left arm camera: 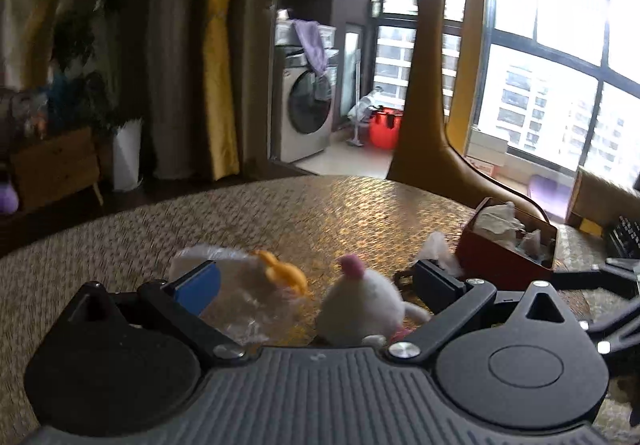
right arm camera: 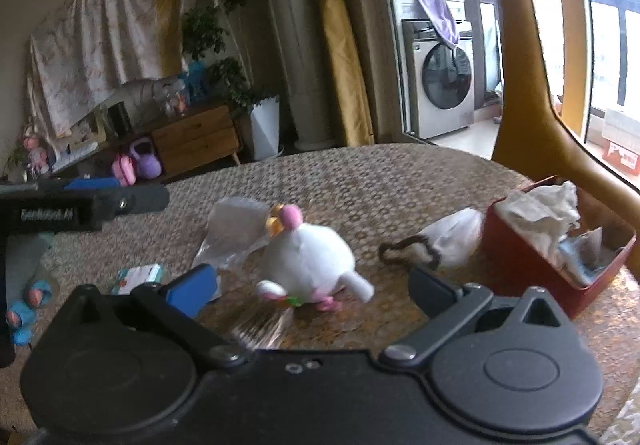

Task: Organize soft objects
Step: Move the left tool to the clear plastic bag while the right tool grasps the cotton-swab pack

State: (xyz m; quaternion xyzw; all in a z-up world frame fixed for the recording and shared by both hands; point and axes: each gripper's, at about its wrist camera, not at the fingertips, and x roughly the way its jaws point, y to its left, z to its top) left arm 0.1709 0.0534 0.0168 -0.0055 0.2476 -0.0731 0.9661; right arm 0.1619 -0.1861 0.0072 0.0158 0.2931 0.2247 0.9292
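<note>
We are working over the woven table (right arm camera: 360,181) with both sets of jaws standing wide apart and nothing pressed between the pads of either the left gripper (left arm camera: 316,281) or the right gripper (right arm camera: 316,285). The white plush chicken (right arm camera: 308,257) is sitting on the table between the spread fingers in both views, close in front of us, with a crumpled clear plastic bag (right arm camera: 232,229) touching its far left side. The red box (right arm camera: 560,257), already holding crumpled soft things, is standing to the right, and a small white drawstring pouch (right arm camera: 452,237) is lying just beside it. We are risking a mixed grab here: closing now could be catching the plastic along with the plush. With both grippers converging on the same toy, we are also risking a collision, or nudging the round, light plush so that it rolls away.
</note>
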